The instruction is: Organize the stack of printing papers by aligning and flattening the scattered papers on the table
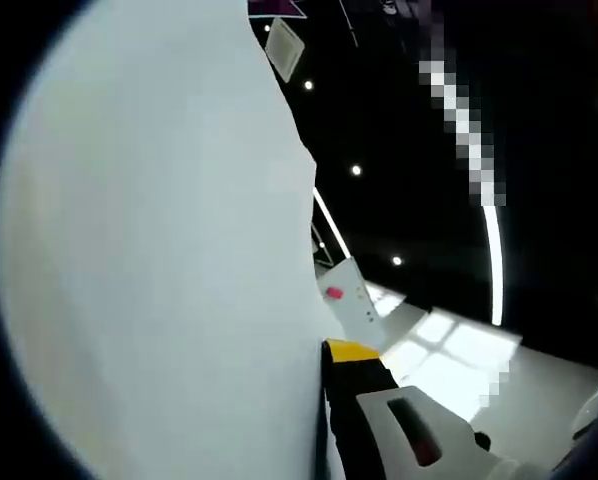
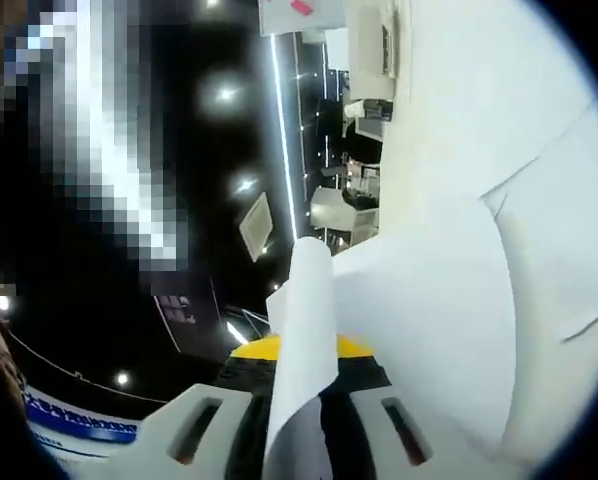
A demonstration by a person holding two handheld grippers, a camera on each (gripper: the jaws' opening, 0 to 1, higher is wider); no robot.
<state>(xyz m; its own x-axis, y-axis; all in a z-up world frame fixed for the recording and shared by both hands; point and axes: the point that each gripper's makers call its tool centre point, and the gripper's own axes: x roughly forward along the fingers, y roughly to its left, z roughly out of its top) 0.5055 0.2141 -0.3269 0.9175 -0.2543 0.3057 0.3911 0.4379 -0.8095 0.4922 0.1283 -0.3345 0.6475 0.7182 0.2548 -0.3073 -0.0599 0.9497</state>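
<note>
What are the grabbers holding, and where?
Both hold white paper by its edge: the right gripper pinches a curled sheet between its jaws; the left gripper clamps the paper's edge.

white printing papers [image 1: 159, 260] fill the left half of the left gripper view, edge-on and close. in the right gripper view the sheets [image 2: 459, 260] occupy the right side, one edge curling at lower centre.

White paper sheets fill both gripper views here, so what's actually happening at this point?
A person is lifting white printing paper sheets with two hand-held grippers, tilted up toward a dark ceiling with spot lights. The right hand-held gripper is closed on a curled sheet edge rising between its jaws. The left hand-held gripper sits at the edge of a large white sheet, with one yellow-tipped jaw visible beside it; its grip can't be confirmed.
</note>
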